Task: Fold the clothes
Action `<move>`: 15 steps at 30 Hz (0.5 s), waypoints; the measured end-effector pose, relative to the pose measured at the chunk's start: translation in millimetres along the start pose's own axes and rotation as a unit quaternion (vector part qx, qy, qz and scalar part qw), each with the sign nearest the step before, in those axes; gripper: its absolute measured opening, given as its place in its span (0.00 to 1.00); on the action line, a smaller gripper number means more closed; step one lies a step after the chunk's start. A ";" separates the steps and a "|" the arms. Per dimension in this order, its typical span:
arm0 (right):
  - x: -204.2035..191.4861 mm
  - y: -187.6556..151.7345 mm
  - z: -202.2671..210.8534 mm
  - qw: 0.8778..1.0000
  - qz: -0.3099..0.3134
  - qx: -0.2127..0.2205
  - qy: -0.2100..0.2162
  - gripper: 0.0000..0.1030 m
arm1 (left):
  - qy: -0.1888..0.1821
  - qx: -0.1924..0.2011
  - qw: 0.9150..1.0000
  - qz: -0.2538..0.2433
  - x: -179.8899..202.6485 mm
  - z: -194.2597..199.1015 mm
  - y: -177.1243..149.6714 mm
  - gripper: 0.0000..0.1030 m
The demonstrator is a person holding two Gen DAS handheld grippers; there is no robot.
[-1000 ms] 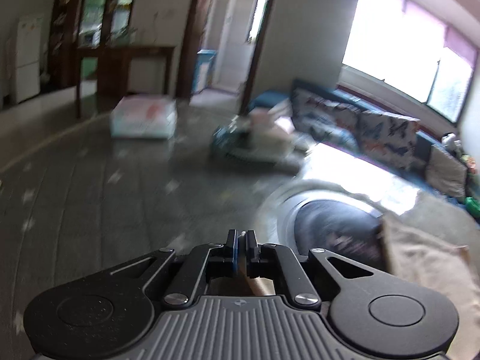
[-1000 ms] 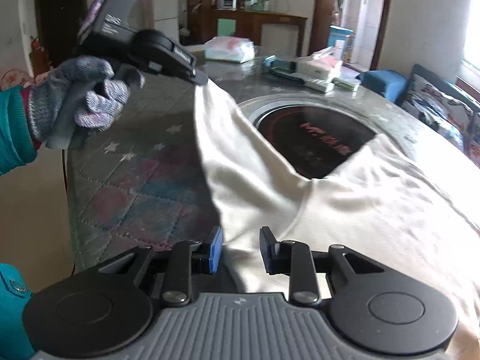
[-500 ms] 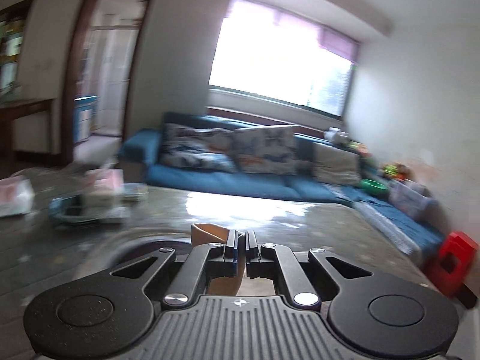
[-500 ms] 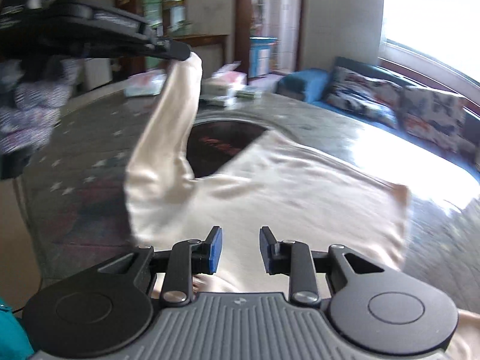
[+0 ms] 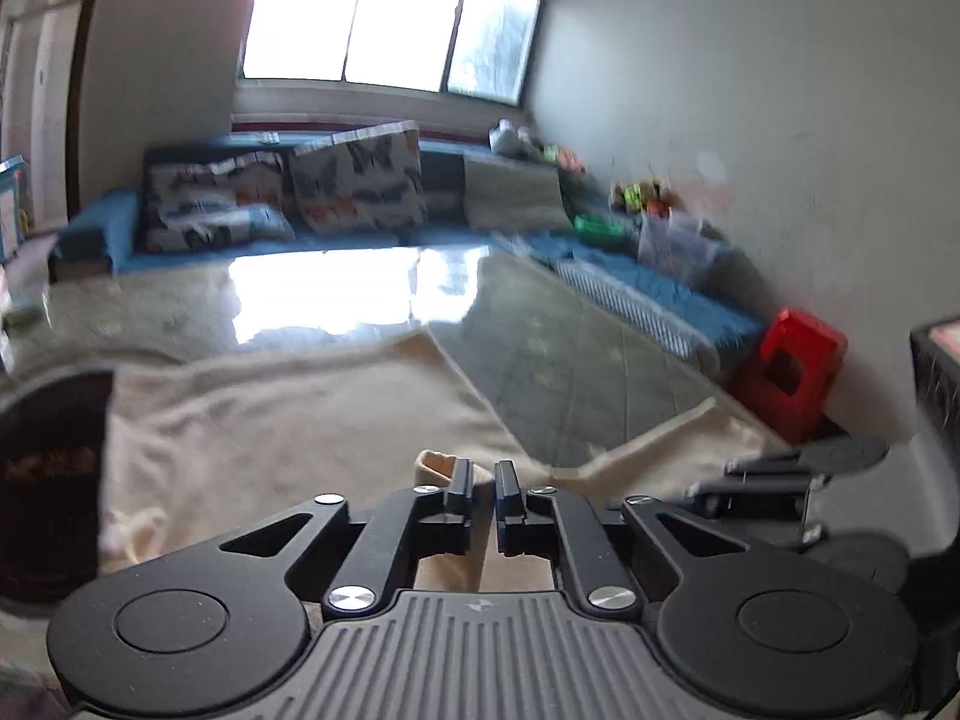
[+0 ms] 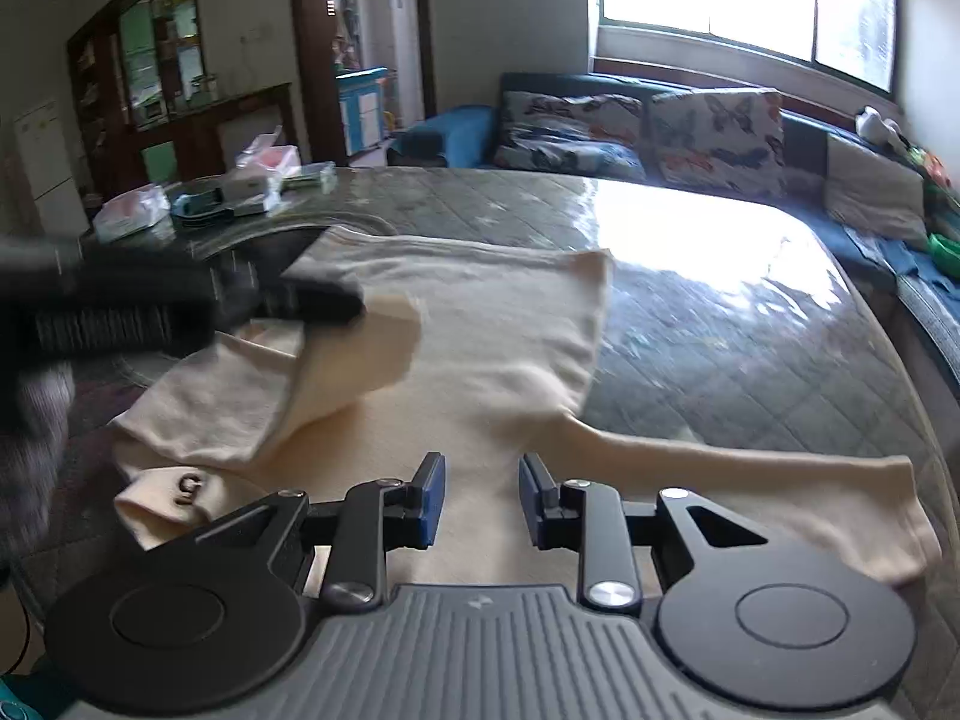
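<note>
**Sleeve fold-in: left side landing, right side next**

Cream shirt (image 6: pixel 492 348) lies flat on the quilted table (image 6: pixel 750 324), hem toward the sofa (image 6: pixel 630 120). My left gripper (image 5: pixel 483 489) has its jaws pinched together on the sleeve cuff (image 5: pixel 438 462); in the right wrist view that sleeve (image 6: pixel 336 360) is draped over the shirt body, the cuff held just above it. Right gripper (image 6: pixel 480 495) hangs over the near edge of the shirt, jaws apart, holding nothing. The other sleeve (image 6: pixel 780 474) lies stretched out flat to the right.

How I'd finish this step:
- Lower the cuff until it lies on the body, then open. Releasing high lets it flop crooked.
- Keep the fold line straight along the side seam, parallel to the far edge.
- Withdraw flat and backward so the pads don't drag the cuff.
- Right gripper could pin the near edge while I release; my call, not essential.

Collar tag (image 6: pixel 189 483) marks the near-left corner.
</note>
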State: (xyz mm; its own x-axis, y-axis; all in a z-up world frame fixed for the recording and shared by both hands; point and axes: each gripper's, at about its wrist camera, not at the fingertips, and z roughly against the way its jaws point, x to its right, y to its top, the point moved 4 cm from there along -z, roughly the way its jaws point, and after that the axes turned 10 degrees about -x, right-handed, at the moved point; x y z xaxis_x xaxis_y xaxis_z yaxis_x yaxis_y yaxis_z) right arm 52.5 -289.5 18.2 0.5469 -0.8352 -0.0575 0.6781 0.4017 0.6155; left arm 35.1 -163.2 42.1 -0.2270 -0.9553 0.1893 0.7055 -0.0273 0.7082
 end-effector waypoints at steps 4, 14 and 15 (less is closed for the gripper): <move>8.5 0.4 4.3 1.000 -0.017 0.005 -0.001 0.26 | 0.000 -0.007 1.000 -0.013 -7.7 13.9 -14.5 0.29; -5.5 14.7 -18.7 0.999 -0.031 -0.007 0.035 0.26 | 0.093 -0.017 0.995 -0.018 -90.7 76.3 -61.1 0.29; -7.2 15.5 -23.5 0.999 -0.031 -0.010 0.036 0.26 | 0.098 -0.022 0.995 -0.019 -97.3 80.5 -68.0 0.29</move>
State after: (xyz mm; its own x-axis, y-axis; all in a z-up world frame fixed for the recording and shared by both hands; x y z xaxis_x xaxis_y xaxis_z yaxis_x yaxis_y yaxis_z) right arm 70.6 -268.5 9.7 0.5372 -0.8296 -0.1525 0.7215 0.3582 0.5926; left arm -44.8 -44.7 30.3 -0.1220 -0.9923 0.0227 0.7290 -0.0741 0.6805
